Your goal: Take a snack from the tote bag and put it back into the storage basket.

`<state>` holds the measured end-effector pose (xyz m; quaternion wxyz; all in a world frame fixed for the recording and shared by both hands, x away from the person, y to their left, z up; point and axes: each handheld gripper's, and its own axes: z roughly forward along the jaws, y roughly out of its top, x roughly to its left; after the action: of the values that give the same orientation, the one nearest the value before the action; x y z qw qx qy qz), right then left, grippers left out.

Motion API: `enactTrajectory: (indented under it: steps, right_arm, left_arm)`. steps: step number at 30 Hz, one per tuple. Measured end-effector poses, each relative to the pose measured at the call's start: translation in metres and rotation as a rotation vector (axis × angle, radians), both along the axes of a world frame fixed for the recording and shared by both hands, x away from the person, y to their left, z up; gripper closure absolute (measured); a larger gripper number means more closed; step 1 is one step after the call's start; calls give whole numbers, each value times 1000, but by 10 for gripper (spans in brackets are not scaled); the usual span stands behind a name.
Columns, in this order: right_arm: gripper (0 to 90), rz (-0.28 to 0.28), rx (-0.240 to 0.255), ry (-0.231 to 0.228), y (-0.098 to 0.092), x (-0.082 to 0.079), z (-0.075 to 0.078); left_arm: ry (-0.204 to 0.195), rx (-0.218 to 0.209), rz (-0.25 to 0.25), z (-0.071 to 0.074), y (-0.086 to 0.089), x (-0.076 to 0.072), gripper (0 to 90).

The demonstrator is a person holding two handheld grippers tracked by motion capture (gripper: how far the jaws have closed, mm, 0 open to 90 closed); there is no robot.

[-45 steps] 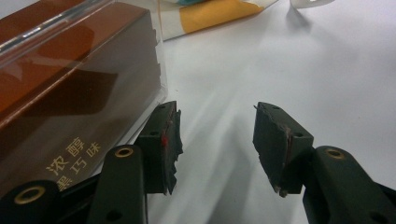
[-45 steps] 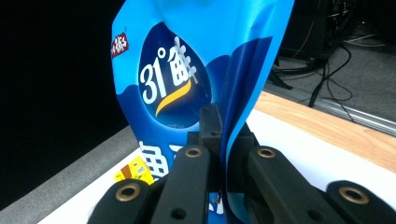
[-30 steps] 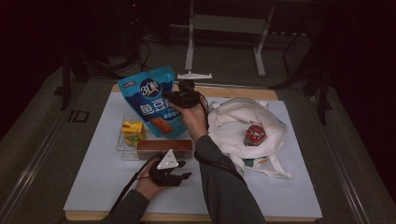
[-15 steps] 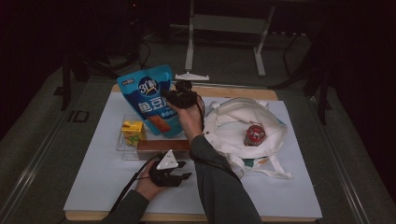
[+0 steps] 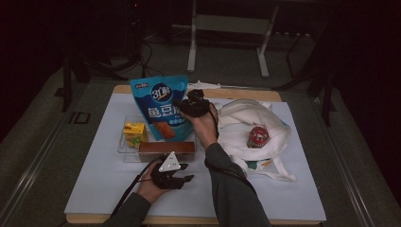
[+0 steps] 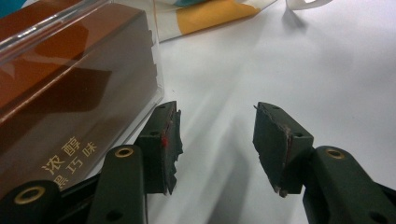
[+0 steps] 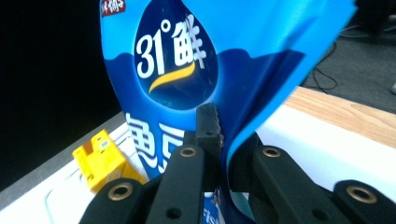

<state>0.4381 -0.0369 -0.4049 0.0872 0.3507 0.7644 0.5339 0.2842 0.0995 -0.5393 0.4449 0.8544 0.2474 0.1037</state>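
White worktop (image 5: 94, 179), dark room behind. Right tongs (image 7: 224, 154) pinch the glossy blue foil snack pouch's (image 5: 161, 106) edge, jaws just easing. Left tongs (image 6: 215, 140) sit released beside the brown chocolate box (image 6: 70, 93).

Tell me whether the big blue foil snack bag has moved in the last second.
Yes. The big blue foil snack bag, pinched in the right tongs, shifted slightly toward the clear plastic tray, judged against the wooden table edge.

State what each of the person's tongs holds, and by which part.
The right tongs pinch the blue snack bag by its side edge. The left tongs stand open on the table, holding nothing.
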Motion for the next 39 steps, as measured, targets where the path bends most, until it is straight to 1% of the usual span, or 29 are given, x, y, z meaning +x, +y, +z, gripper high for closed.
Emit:
enactTrajectory:
  steps: [1, 2, 3, 4, 8, 9, 11, 12, 13, 14, 16, 19, 21, 23, 26, 27, 30, 32, 34, 37, 39]
  right_arm:
    - [853, 16, -10, -2, -1, -1, 0]
    - [844, 26, -36, -13, -2, -3, 1]
    - [838, 38, -73, -24, -2, -4, 1]
    - [836, 45, -89, -29, -3, -6, 2]
    - [819, 84, -127, -40, -5, -11, 4]
    - [807, 94, -153, -45, -5, -12, 5]
    - [790, 109, -182, -44, -7, -12, 6]
    - [790, 109, -182, -44, -7, -12, 6]
    - [778, 112, -195, -43, -8, -12, 6]
    - [753, 117, -218, -31, -9, -10, 6]
    - [724, 117, -243, -19, -9, -9, 5]
    - [702, 121, -303, -22, -8, -10, 3]
    - [716, 125, -309, -16, -9, -10, 2]
    - [757, 129, -322, -25, -7, -12, 2]
    - [807, 122, -357, -71, 1, -16, -1]
    - [816, 104, -366, -96, 4, -17, -4]
    - [819, 92, -319, -107, 6, -17, -10]
    - [817, 92, -322, -106, 9, -16, -12]
    - [817, 101, -305, -98, 11, -15, -13]
    - [812, 94, -294, -89, 11, -14, -14]
    - [810, 101, -297, -76, 11, -14, -17]
  left_arm:
    - [-1, 0, 0, 0, 0, 0, 501]
    - [0, 0, 1, 0, 0, 0, 501]
    - [-1, 1, 1, 0, 0, 0, 501]
    - [-1, 0, 1, 0, 0, 0, 501]
    - [-3, 2, 0, 0, 0, 0, 501]
    - [-3, 2, -1, 0, 0, 0, 501]
    - [-1, 2, 0, 0, 0, 0, 501]
    - [-1, 2, 0, 0, 0, 0, 501]
    - [-2, 1, 0, 0, 0, 0, 501]
    - [-1, 2, 0, 0, -1, 0, 501]
    - [-1, 2, 0, 0, 0, 0, 501]
    - [-2, 3, -1, 0, 0, 0, 500]
    - [-1, 2, -1, 0, 0, 0, 500]
    - [0, 2, -1, 0, 0, 0, 500]
    - [1, 2, -1, 0, 0, 0, 500]
    - [1, 1, 0, 0, 0, 0, 500]
    - [1, 2, -2, 0, 0, 0, 500]
    - [2, 2, -1, 0, 0, 0, 500]
    - [4, 1, 0, 0, 0, 1, 500]
    - [3, 2, 0, 0, 0, 0, 500]
    - [1, 2, -2, 0, -1, 0, 500]
